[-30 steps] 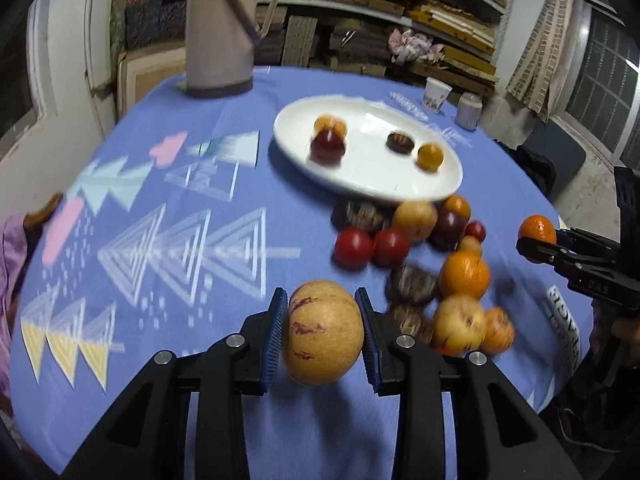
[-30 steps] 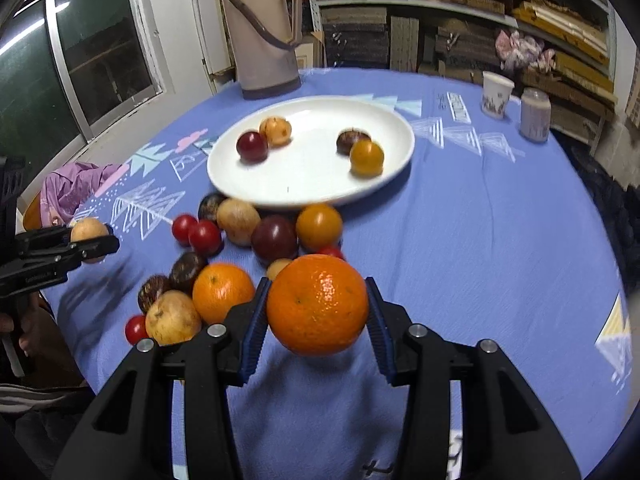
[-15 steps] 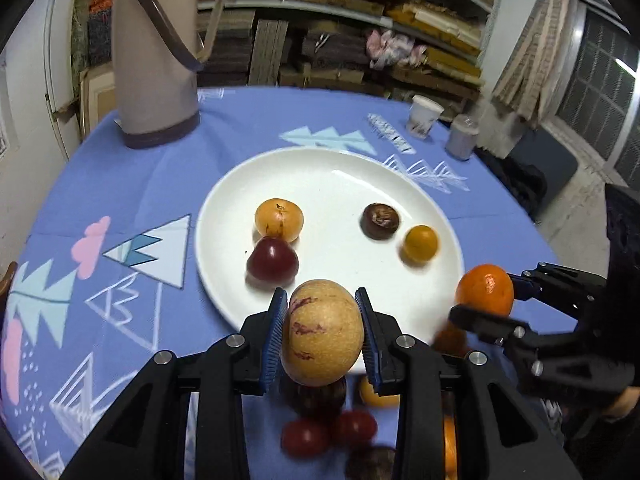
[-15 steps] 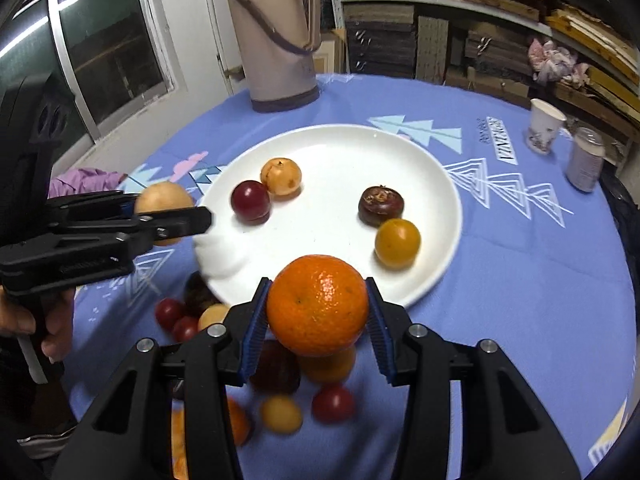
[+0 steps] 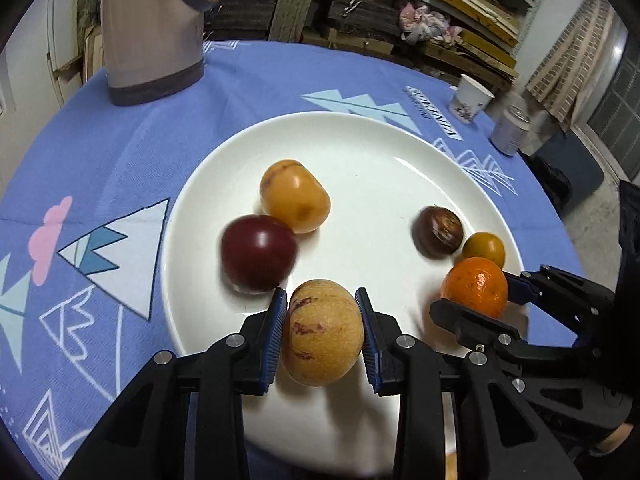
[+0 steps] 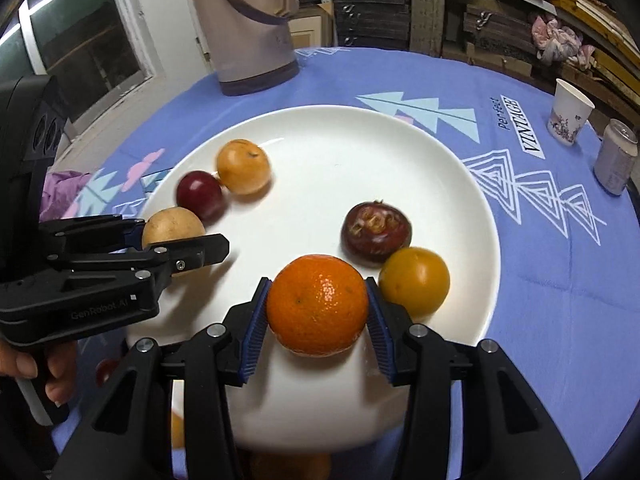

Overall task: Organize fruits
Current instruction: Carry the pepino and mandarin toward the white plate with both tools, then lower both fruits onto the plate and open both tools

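Left tool (image 5: 321, 334) pinches a pale streaked fruit (image 5: 322, 332) over the white plate's (image 5: 360, 144) six o'clock rim. Right tool (image 6: 317, 306) clamps the orange (image 6: 317, 304), also above the plate's near edge. On the plate: a dark red fruit (image 5: 259, 253) at nine o'clock, touching a yellow-orange one (image 5: 294, 196); a brown fruit (image 6: 376, 234) and small yellow fruit (image 6: 414, 276) at four o'clock. Thermos (image 5: 148, 28) on the blue tabletop (image 5: 100, 152) at eleven o'clock.
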{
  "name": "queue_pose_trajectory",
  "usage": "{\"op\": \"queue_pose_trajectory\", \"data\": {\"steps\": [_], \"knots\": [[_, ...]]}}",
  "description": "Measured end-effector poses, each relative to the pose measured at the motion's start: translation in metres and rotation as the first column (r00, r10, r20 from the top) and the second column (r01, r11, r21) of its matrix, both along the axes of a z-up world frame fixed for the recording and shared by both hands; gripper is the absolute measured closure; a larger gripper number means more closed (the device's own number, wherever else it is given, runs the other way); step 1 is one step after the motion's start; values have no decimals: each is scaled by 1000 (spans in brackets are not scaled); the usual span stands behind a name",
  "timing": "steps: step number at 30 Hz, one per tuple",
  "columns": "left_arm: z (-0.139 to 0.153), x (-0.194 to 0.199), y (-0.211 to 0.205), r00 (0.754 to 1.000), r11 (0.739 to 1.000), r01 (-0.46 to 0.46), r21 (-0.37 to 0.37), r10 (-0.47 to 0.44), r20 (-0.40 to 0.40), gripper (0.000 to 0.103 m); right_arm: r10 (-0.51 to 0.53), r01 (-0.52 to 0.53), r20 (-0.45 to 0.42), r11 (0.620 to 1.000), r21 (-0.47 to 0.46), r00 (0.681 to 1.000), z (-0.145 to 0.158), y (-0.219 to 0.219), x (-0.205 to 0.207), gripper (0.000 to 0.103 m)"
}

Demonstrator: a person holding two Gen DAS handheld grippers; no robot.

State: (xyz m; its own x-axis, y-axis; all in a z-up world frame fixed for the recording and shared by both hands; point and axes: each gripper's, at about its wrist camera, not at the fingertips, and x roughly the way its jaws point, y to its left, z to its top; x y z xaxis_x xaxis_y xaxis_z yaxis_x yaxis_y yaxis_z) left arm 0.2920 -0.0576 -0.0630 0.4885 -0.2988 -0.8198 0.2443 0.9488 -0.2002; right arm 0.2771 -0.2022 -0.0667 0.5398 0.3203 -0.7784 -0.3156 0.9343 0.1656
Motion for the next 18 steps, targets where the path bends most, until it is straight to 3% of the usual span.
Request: {"op": "queue_pose_trajectory", "data": {"steps": [2, 6, 9, 14, 18], "knots": [[3, 1, 2, 1000, 1000, -13, -7, 13, 10, 64, -12, 12, 13, 1000, 27, 1000, 4, -3, 0, 49], [24, -16, 7, 997, 1000, -15, -17, 17, 74, 29, -21, 16, 74, 997, 77, 997, 23, -15, -18, 36], [38, -34, 8, 992, 1000, -7, 5, 6, 126, 23, -30, 21, 99, 996, 90, 995, 33, -24, -36, 34], [46, -57, 12, 992, 1000, 6, -5, -6, 123, 18, -81, 67, 137, 992, 105, 987, 45, -45, -75, 12], [49, -85, 17, 990, 1000, 5, 20, -8, 137, 13, -125, 109, 141, 987, 116, 982, 47, -62, -110, 9]]}}
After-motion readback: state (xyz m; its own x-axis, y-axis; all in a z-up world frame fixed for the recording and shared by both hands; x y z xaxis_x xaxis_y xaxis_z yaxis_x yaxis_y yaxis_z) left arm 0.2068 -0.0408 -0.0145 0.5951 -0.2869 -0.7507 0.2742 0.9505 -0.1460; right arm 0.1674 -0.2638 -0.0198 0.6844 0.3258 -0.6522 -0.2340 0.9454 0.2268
